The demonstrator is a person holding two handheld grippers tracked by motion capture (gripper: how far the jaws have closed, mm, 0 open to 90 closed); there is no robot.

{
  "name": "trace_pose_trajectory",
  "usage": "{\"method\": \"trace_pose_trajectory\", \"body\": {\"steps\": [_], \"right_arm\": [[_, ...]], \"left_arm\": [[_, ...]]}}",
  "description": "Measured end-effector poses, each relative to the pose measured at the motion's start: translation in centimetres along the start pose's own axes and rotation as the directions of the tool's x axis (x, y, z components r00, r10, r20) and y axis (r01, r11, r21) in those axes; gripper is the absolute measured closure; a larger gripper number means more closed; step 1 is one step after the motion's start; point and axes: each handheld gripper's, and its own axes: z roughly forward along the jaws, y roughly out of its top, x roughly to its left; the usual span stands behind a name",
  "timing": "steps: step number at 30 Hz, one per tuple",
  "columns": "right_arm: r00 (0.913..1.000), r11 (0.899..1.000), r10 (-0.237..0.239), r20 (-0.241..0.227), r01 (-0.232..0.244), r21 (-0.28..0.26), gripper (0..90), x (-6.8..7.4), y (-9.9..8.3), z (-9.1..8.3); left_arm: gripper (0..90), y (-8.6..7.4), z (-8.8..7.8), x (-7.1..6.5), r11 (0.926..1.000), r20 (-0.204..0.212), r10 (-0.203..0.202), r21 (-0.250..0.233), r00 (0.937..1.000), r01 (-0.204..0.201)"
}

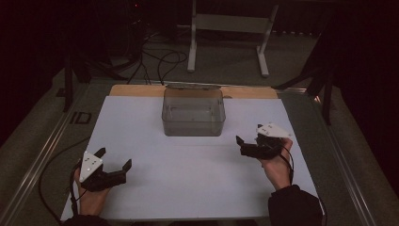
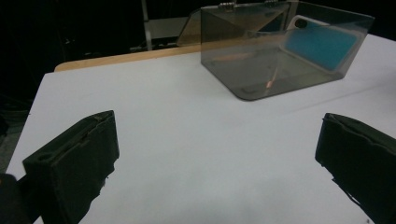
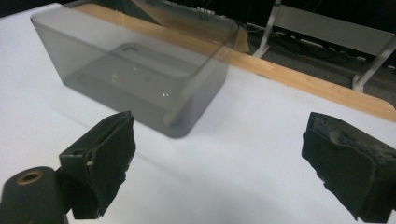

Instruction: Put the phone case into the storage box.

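Left claw: lower left of the high view, jaws spread wide, holding nothing.
Right claw: right of centre, jaws apart, holding nothing.
Smoky clear plastic box: upper centre of the white surface, well apart from both claws.

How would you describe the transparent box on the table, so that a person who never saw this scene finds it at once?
Start from the white table top in the high view. At its far middle, just before the wooden edge strip, stands the transparent box, ahead of the left claw and the right claw, both open. It is smoky grey, rectangular with rounded corners, and the one container on the white surface.
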Motion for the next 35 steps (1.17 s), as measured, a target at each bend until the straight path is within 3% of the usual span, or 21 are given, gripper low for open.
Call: {"method": "trace_pose_trajectory", "body": {"steps": [8, 11, 14, 20, 28, 35], "right_arm": [[0.9996, 1.0, 0.005, -0.029, -0.005, -0.023, 9.8, -0.2, -2.6, -1.6], [0.9984, 0.998, 0.035, -0.045, -0.037, -0.045, 11.3, -0.3, -4.2, -2.5], [0.9986, 0.996, 0.037, -0.038, -0.04, -0.074, 11.3, -0.3, -5.2, -2.9], [0.9985, 0.99, 0.027, -0.047, -0.034, -0.14, 9.9, 0.0, -6.2, -3.5], [0.9969, 0.983, 0.046, -0.064, -0.057, -0.175, 9.9, 0.0, -8.3, -4.8], [0.998, 0.984, 0.037, -0.05, -0.045, -0.171, 9.9, -0.1, -8.8, -5.1]], "left_arm": [[0.3, 0.2, -0.2, 0.1, 0.9999, 0.007, -0.003, -0.016, 1.0, 0.003], [0.3, 0.2, -0.3, 0.2, 0.9999, 0.004, -0.001, -0.012, 1.0, 0.001], [0.3, 0.2, -0.3, 0.2, 0.9999, 0.013, 0.001, -0.017, 0.9999, -0.001], [0.3, 0.0, -0.5, 0.0, 0.9992, 0.031, 0.019, -0.035, 0.9993, -0.018], [0.3, -0.2, -1.0, -0.3, 0.9973, 0.035, 0.033, -0.067, 0.9989, -0.031], [0.3, -0.4, -0.3, -1.0, 0.9984, 0.049, 0.045, -0.038, 0.9978, -0.043]]}}
